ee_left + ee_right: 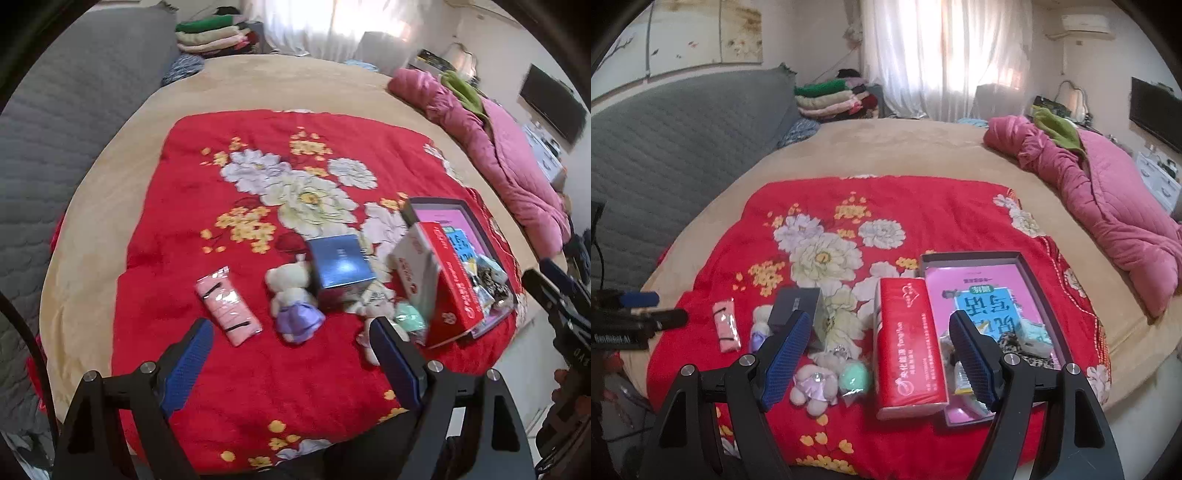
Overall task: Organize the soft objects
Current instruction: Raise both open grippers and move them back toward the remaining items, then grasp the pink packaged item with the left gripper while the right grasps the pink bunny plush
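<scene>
Both your claws hang apart and empty. The lilac-dressed plush doll [293, 299] lies on the red blanket [229, 369] just left of the blue box [341, 267], straight ahead of your left claw [291, 354], the nearer one, long axis pointing away

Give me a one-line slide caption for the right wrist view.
Open right gripper hovers over a red floral blanket holding a red tissue pack, plush toys and a tray.
</scene>
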A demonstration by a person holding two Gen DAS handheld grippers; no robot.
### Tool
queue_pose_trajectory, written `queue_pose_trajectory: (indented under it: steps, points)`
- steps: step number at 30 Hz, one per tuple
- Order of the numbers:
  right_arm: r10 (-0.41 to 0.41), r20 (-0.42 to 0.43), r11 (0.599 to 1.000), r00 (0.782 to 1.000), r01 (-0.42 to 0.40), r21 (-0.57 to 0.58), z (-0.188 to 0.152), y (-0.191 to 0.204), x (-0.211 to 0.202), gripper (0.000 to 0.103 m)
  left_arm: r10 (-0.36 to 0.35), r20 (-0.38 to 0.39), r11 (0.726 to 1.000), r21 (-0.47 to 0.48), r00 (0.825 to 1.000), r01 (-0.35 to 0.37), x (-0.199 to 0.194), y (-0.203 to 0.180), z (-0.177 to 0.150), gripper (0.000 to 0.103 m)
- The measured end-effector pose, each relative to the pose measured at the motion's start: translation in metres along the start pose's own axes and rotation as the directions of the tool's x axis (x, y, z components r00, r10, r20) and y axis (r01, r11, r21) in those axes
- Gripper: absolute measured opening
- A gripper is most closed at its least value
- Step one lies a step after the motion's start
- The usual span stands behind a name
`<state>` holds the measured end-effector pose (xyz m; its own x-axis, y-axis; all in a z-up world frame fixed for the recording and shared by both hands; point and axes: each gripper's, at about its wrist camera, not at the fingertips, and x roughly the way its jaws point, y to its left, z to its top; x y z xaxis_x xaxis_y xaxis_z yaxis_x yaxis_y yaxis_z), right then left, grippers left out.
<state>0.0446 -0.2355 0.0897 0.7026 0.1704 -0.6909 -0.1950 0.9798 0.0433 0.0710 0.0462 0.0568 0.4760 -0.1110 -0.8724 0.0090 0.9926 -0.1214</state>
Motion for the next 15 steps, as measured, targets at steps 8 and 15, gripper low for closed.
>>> queue_pose_trajectory:
  steps: [8,15]
  points:
    - [0.043,-0.057,0.995,0.997,-0.048,-0.084,-0.014,0.027,0.02,0.079,0.019,-0.055,0.997,-0.074,0.998,-0.023,0.02,0.036,-0.015,0.086]
    - [0.065,-0.13,0.979,0.989,-0.088,-0.184,-0.038,0.061,0.045,0.079,0.005,-0.096,0.993,-0.113,0.995,-0.016,0.04,0.05,-0.026,0.086]
